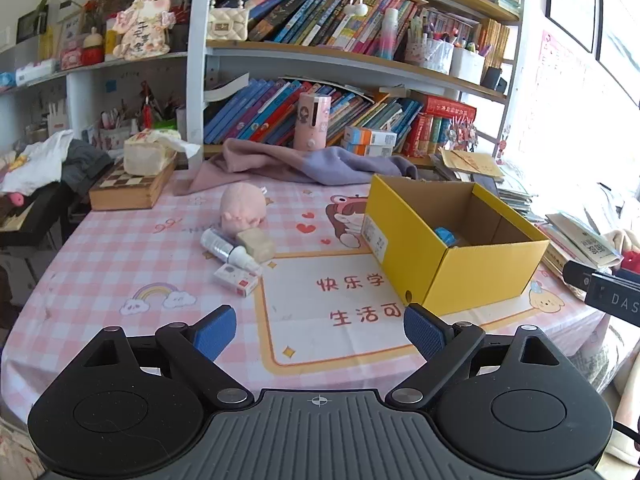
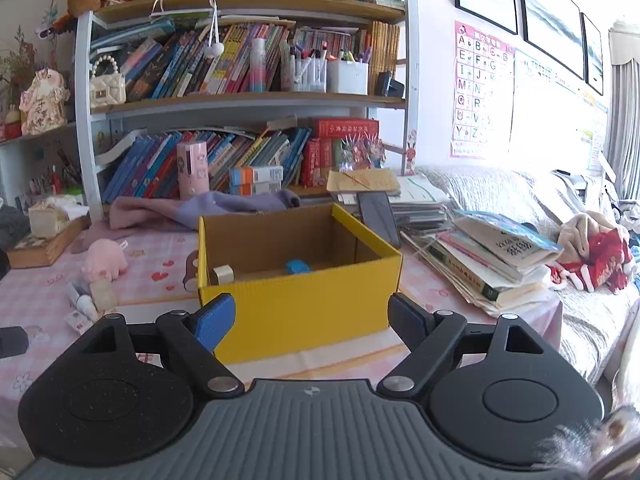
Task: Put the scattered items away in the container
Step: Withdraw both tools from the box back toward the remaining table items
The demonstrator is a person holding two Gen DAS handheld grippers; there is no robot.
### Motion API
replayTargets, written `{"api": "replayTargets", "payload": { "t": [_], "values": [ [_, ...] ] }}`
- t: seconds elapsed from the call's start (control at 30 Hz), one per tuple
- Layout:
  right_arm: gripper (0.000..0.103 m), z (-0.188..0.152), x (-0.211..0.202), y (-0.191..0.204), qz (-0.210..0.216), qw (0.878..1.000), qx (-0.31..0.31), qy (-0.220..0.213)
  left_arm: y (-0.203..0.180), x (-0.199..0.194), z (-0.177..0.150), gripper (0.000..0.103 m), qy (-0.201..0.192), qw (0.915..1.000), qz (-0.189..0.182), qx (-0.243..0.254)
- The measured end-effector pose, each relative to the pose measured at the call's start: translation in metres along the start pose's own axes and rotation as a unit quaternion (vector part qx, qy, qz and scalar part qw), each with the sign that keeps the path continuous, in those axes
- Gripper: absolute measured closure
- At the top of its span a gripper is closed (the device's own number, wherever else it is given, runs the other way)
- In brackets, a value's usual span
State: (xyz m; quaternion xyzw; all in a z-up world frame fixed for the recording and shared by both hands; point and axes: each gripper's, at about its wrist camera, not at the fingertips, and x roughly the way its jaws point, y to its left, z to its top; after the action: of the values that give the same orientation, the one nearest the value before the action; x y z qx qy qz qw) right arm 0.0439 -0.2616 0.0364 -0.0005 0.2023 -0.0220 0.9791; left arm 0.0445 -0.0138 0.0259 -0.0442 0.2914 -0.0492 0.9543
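A yellow cardboard box (image 1: 472, 276) stands open on the pink checked tablecloth; it also shows in the right wrist view (image 2: 296, 308). Inside lie a blue item (image 2: 298, 267) and a pale tape-like roll (image 2: 223, 275). Left of the box lie a pink plush pig (image 1: 242, 208), a beige block (image 1: 256, 245), a white bottle (image 1: 228, 250) and a small white-red carton (image 1: 236, 280). My left gripper (image 1: 320, 334) is open and empty, short of these items. My right gripper (image 2: 310, 322) is open and empty, in front of the box.
A bookshelf (image 2: 240, 96) backs the table. A purple-pink cloth (image 1: 304, 162), a chessboard box with a tissue pack (image 1: 128, 188) and a stack of books (image 2: 480, 256) ring the table. A sofa (image 2: 580, 320) lies right.
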Motion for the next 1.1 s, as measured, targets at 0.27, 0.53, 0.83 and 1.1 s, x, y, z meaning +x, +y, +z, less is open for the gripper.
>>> {"api": "replayTargets", "payload": {
  "t": [0.27, 0.53, 0.83, 1.1],
  "values": [
    [0.02, -0.015, 0.0, 0.019, 0.027, 0.998, -0.024, 0.041, 0.006, -0.004, -0.016, 0.01, 0.023, 0.9997, 0.009, 0.001],
    [0.017, -0.02, 0.004, 0.045, 0.076, 0.992, -0.055, 0.078, 0.014, -0.011, -0.026, 0.01, 0.035, 0.9992, 0.018, -0.001],
    [0.016, -0.022, 0.003, 0.074, 0.127, 0.984, -0.087, 0.092, 0.033, -0.019, -0.029, 0.01, 0.03, 0.9987, 0.037, -0.017],
    [0.016, -0.02, 0.003, 0.097, 0.153, 0.979, -0.098, 0.089, 0.05, -0.024, -0.03, 0.01, 0.032, 0.9978, 0.054, -0.022]
  ]
}}
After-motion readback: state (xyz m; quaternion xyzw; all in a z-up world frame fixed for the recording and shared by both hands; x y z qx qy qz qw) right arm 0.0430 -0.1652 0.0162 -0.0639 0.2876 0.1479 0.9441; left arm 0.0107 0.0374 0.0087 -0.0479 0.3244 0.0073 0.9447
